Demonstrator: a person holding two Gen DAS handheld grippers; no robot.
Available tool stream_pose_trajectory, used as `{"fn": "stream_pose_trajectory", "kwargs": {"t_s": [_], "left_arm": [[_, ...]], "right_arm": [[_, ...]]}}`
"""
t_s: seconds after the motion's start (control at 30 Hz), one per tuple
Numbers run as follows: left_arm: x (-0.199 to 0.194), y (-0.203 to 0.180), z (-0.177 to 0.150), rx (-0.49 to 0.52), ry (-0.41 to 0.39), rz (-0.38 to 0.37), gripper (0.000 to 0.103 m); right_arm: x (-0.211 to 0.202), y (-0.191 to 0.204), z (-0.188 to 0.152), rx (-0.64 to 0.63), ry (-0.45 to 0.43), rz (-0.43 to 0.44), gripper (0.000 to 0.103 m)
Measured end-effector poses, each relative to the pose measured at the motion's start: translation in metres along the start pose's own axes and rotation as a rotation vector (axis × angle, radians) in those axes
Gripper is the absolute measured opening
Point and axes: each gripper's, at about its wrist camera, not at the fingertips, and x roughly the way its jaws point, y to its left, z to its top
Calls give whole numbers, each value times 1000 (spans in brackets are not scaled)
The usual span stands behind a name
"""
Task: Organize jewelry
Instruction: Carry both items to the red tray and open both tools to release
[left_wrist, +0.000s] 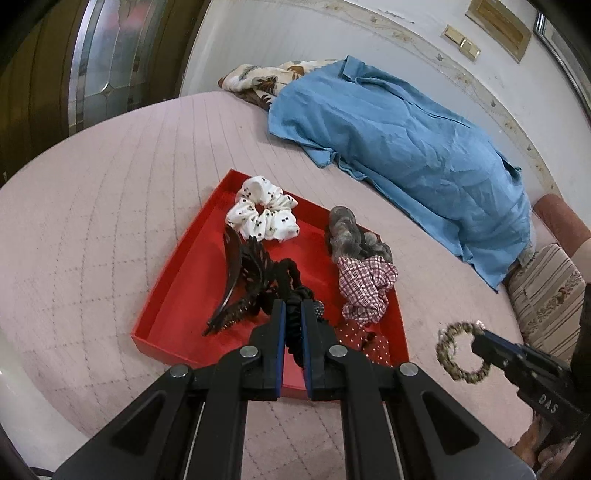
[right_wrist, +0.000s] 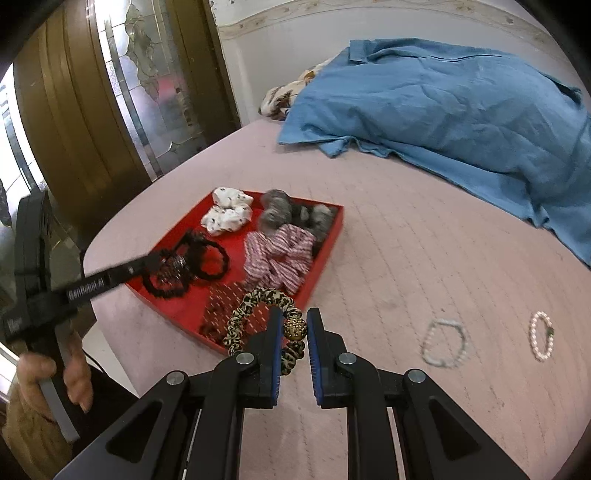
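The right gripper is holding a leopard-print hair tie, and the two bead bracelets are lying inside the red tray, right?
Not quite. The right gripper does hold the leopard-print hair tie, but both bead bracelets lie on the pink bedspread, outside the red tray. The right wrist view shows it.

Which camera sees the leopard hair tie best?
The right wrist view: the leopard hair tie fills the middle, pinched in the right tool. The left wrist view shows it small at the right edge.

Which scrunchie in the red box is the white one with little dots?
The white dotted scrunchie at the far end of the red box. Its neighbours differ: one grey scrunchie, one red-checked scrunchie, one dark red scrunchie with white spots.
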Motion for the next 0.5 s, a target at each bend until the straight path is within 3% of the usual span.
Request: {"fn": "stream_pose_trajectory", "kwargs": {"t_s": [0.5], "left_arm": [[7, -10, -5, 26, 24, 8, 8]], "right_arm": [[21, 15, 28, -25, 32, -1, 14]]}}
